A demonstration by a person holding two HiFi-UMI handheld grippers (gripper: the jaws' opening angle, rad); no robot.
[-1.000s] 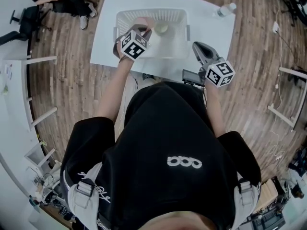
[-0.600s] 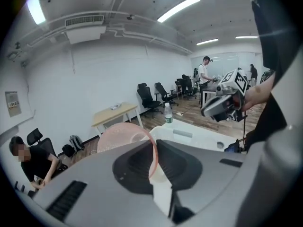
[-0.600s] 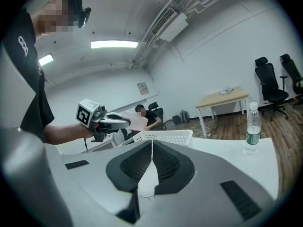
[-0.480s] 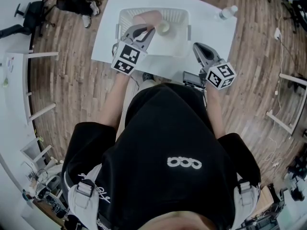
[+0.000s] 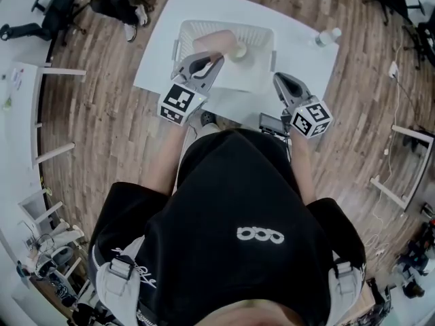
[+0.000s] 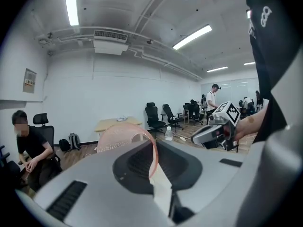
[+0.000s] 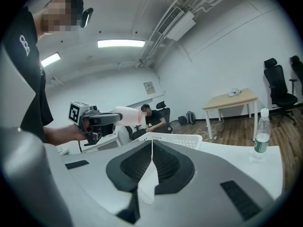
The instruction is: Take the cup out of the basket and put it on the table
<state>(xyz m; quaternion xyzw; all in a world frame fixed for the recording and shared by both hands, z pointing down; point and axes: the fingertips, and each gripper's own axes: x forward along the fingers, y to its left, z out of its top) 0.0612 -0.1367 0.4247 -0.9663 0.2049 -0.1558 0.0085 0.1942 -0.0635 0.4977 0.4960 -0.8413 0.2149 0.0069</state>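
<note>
Pink cup (image 5: 216,44), textured wall: on its side in the air above the white basket (image 5: 204,23), rim pinched between the jaws of the left gripper (image 5: 212,60). Basket: stands on the white table (image 5: 306,56). Right gripper (image 5: 281,80): jaws pressed together with nothing between them, over the table's near edge, just beside the basket. Water bottle (image 5: 327,37): upright at the table's far right corner.
</note>
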